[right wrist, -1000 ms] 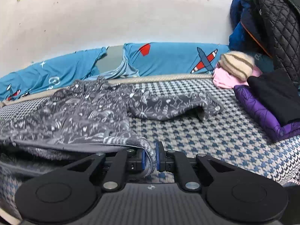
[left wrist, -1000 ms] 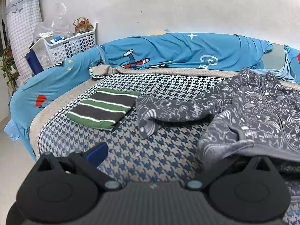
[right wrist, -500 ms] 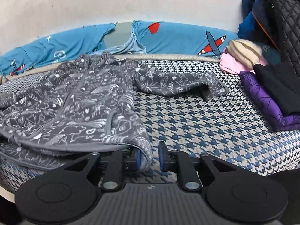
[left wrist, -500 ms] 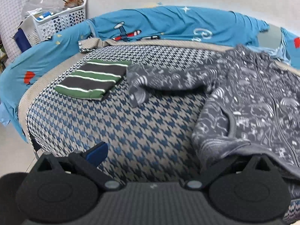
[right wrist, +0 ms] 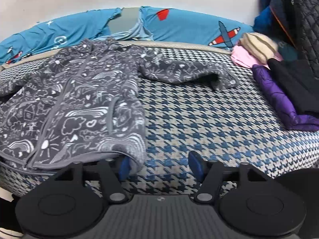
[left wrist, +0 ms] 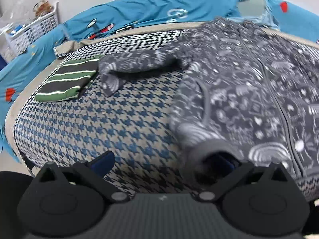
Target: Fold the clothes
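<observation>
Grey printed jacket lies spread flat; right tongs just opened, released.

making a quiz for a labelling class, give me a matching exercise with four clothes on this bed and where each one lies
Things:
1. grey jacket
2. striped top
3. purple coat
4. pink garment

Places:
A. folded, beside the jacket's outstretched sleeve
B. under the folded black garment
C. spread flat, zip up, mid-bed
D. under the beige striped hat

Pairs: 1-C, 2-A, 3-B, 4-D
</observation>
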Action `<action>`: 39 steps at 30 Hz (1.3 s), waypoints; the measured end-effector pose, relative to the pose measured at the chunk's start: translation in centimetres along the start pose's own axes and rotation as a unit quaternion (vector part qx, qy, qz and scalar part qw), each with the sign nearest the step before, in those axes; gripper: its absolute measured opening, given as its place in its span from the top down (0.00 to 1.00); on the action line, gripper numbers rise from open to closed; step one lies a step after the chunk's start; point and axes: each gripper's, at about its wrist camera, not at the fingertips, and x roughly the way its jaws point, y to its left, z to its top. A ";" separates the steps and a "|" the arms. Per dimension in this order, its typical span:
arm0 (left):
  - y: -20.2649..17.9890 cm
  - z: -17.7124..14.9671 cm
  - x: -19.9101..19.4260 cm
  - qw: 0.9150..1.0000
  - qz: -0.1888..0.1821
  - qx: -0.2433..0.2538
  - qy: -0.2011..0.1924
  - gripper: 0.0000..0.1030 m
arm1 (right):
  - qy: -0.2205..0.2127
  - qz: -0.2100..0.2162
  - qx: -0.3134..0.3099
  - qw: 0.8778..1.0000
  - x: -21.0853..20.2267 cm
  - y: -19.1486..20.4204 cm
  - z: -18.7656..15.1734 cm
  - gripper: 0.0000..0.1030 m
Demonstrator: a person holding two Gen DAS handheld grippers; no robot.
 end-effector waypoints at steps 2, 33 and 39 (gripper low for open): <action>-0.4 -0.3 -0.1 1.000 -0.002 0.007 0.003 0.00 | 0.008 -0.002 -0.002 1.000 0.2 0.0 -0.1 0.37; 1.0 1.2 -4.5 0.994 -0.063 -0.042 -0.080 0.00 | -0.065 0.086 0.030 0.994 -3.5 -0.5 -0.1 0.66; -0.1 2.8 -3.3 0.992 -0.076 -0.038 -0.089 0.00 | -0.062 0.124 -0.007 0.990 -2.0 1.7 1.2 0.76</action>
